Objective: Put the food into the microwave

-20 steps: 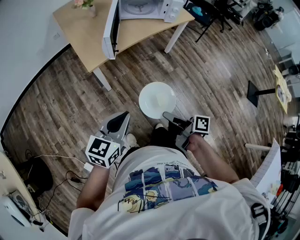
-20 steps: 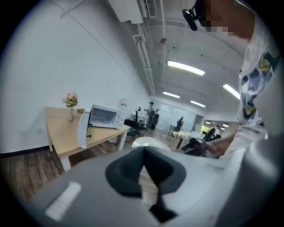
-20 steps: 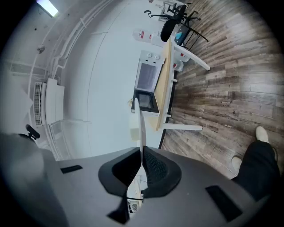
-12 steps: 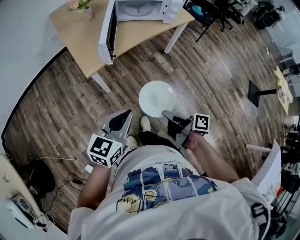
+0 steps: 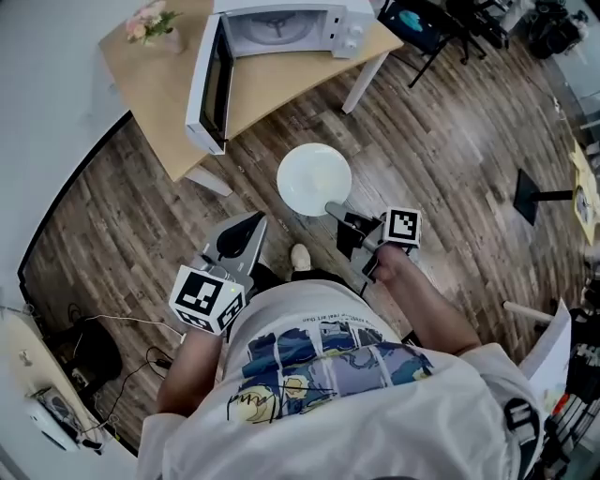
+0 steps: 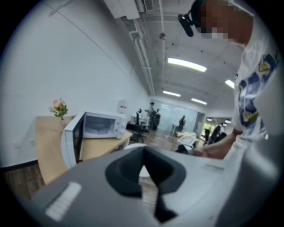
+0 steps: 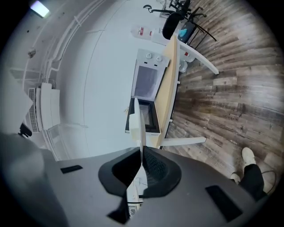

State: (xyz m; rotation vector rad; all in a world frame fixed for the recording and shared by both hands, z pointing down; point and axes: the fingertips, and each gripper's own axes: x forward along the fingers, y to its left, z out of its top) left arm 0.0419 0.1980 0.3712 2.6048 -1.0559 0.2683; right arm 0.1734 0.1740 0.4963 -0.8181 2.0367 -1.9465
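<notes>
A white plate [image 5: 314,178] hangs level over the wooden floor, and any food on it is too pale to make out. My right gripper [image 5: 337,214] is shut on its near rim. In the right gripper view the plate [image 7: 139,126] shows edge-on between the pressed pads. My left gripper [image 5: 242,228] is shut with nothing in it, left of the plate. Ahead, the white microwave [image 5: 286,26] stands on a light wooden table [image 5: 159,89] with its door [image 5: 204,82] swung open to the left. It also shows as the microwave [image 6: 101,125] and the microwave [image 7: 147,82] in the two gripper views.
A small vase of pink flowers [image 5: 142,23] stands on the table's left corner. A black chair [image 5: 422,23] is to the right of the table. Cables and a black bag [image 5: 89,352] lie on the floor at the left. The person's shoe [image 5: 301,256] shows below the plate.
The table and microwave have come closer and lower in the head view as the person steps toward them. The plate stays in the right gripper, and both grippers keep their pose.
</notes>
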